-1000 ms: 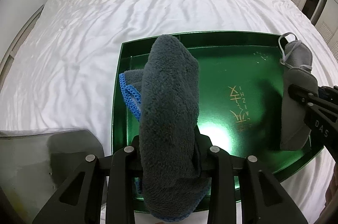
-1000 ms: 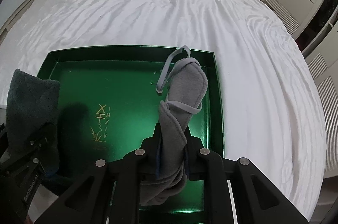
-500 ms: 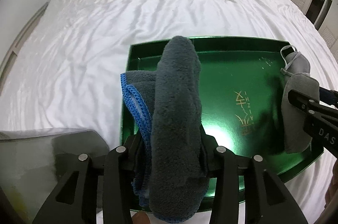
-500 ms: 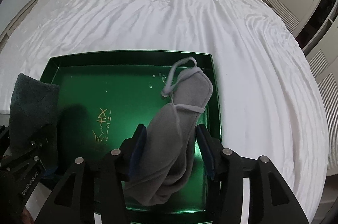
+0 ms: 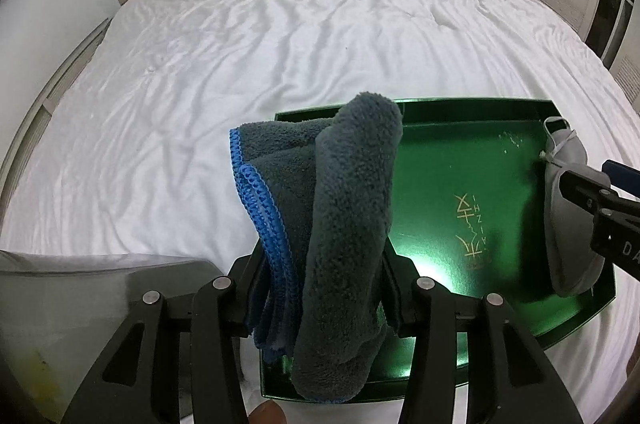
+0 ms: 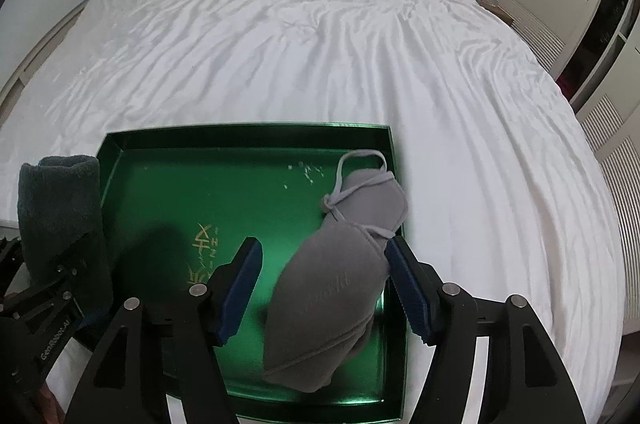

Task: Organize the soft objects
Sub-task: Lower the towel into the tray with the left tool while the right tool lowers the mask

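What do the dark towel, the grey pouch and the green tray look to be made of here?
Dark towel: plush microfibre or terry, going by its fuzzy pile and blue stitched edge. Grey pouch: soft matte fleece or felt, with a drawstring cord. Green tray: rigid and glossy, lacquered or metallic-coated card or tin; the glare leaves it open.

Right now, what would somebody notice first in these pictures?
Probably the shiny green tray on the white bed. A fluffy dark towel with a blue edge sits between the left hand-held gripper's fingers at the tray's left, and a grey drawstring pouch lies at its right.
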The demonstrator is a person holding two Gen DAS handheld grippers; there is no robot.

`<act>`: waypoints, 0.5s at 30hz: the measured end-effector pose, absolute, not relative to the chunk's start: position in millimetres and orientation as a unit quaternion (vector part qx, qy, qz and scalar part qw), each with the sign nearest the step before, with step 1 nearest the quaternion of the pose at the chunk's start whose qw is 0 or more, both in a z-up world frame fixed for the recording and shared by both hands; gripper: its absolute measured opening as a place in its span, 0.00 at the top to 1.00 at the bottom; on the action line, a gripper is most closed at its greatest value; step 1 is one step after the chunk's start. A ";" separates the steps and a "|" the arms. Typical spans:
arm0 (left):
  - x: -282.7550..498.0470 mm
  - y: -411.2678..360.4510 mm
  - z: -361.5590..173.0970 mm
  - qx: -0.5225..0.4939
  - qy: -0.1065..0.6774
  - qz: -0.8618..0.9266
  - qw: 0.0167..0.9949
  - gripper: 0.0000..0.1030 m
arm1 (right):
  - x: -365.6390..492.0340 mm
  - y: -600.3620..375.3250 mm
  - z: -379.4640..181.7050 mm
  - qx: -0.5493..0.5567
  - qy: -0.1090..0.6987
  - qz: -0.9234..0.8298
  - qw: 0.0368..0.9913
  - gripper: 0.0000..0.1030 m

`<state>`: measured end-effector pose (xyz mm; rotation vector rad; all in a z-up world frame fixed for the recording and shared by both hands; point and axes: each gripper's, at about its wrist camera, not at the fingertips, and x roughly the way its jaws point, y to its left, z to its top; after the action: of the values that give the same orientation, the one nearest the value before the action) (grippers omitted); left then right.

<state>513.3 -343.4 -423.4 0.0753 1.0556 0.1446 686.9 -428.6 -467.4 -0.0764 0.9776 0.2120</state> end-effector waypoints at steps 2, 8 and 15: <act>511.3 -344.3 -420.1 0.038 0.496 0.068 0.865 0.59 | 682.5 -430.4 -463.5 -0.031 0.465 0.105 0.879 0.37; 498.8 -356.7 -408.6 0.051 0.477 0.060 0.875 0.59 | 661.6 -436.1 -449.4 -0.022 0.451 0.113 0.885 0.36; 496.1 -364.7 -408.3 0.067 0.473 0.077 0.875 0.59 | 654.1 -433.1 -441.7 -0.033 0.453 0.108 0.884 0.36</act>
<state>496.1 -364.7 -408.3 0.1405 0.9885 0.1616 654.1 -433.1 -441.7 -0.0682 0.9435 0.2243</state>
